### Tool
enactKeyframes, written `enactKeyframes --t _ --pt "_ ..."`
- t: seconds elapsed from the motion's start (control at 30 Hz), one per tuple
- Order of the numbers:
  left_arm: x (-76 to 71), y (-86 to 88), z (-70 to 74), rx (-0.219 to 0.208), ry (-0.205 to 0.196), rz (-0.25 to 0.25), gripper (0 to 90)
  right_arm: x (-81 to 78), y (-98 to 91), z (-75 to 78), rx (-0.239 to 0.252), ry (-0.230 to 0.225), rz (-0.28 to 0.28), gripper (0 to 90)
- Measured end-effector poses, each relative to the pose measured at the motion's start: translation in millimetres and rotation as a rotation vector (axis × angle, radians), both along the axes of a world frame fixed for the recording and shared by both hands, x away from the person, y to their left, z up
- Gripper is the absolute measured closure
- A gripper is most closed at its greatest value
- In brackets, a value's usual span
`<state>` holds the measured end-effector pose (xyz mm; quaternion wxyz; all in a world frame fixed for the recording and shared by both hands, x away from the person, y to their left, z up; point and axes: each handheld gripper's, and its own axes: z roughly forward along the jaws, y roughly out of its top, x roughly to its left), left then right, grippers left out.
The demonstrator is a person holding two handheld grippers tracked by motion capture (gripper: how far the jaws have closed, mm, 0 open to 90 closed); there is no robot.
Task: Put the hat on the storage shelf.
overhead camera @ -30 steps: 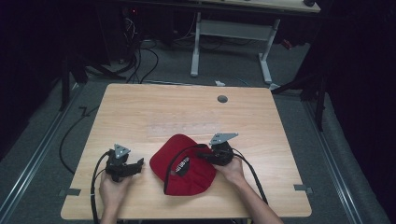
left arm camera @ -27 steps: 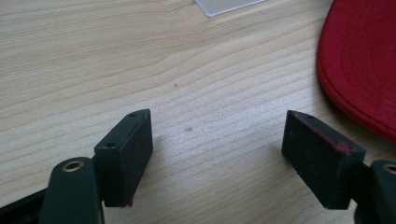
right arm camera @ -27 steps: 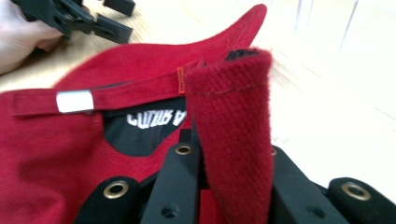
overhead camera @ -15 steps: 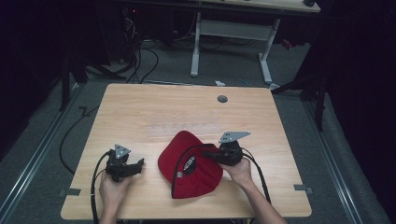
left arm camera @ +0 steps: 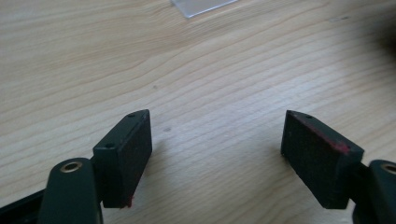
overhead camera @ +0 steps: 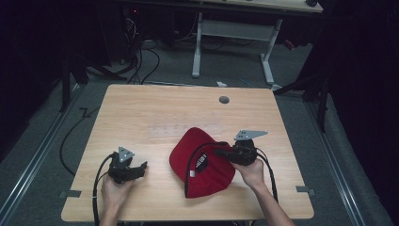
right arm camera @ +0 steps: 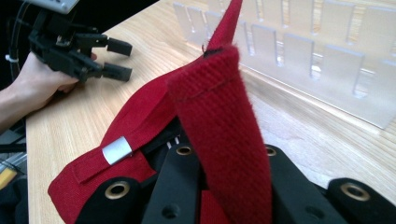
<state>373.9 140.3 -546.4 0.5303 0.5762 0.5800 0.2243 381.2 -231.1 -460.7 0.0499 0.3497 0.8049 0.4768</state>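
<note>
Red fabric fills the space between your right gripper's (overhead camera: 220, 151) jaws: they are clamped tight on the strap at the back of the red cap (overhead camera: 200, 162), and in the right gripper view that rough, woven strap (right arm camera: 219, 135) stands up between the two black jaws, with a small silver clip (right arm camera: 117, 150) on the band beside it. From the high view the cap sits tilted, its open underside with the black sweatband turned up toward you and its brim end low toward the near edge of the wooden table (overhead camera: 160, 113). The cap lies right of the table's middle, nearer your edge than the far one, and the small round grommet hole (overhead camera: 224, 100) in the tabletop is well beyond it, toward the far edge. Your right hand (overhead camera: 249, 172) is just to the right of the cap, wrapped around the gripper body. Your left gripper (overhead camera: 136, 169) is well apart from the cap, off to its left, with your left hand (overhead camera: 113, 193) behind it; its jaws stand wide with nothing between them, and the left gripper view shows only bare wood grain between the two pads (left arm camera: 128, 154), which hang just over the table. A pale clear plate (right arm camera: 327, 70) with slots lies on the table just beyond the cap.
</note>
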Motion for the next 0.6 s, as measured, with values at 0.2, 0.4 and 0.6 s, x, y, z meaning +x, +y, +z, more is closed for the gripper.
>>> enactKeyframes --t 0.2,0.4,0.6 --pt "-12.7 -15.7 10.1 -0.003 -0.029 -0.077 23.6 -0.5 -7.1 3.3 0.013 0.014 -0.026 86.1" --pt "-29.6 -40.1 20.8 0.008 -0.068 -0.192 21.6 -1.0 -13.1 6.8 0.032 0.024 -0.047 86.0" --pt "-42.9 -65.4 29.6 0.016 -0.106 -0.278 20.0 -1.1 -18.3 10.3 0.051 0.042 -0.068 86.1"
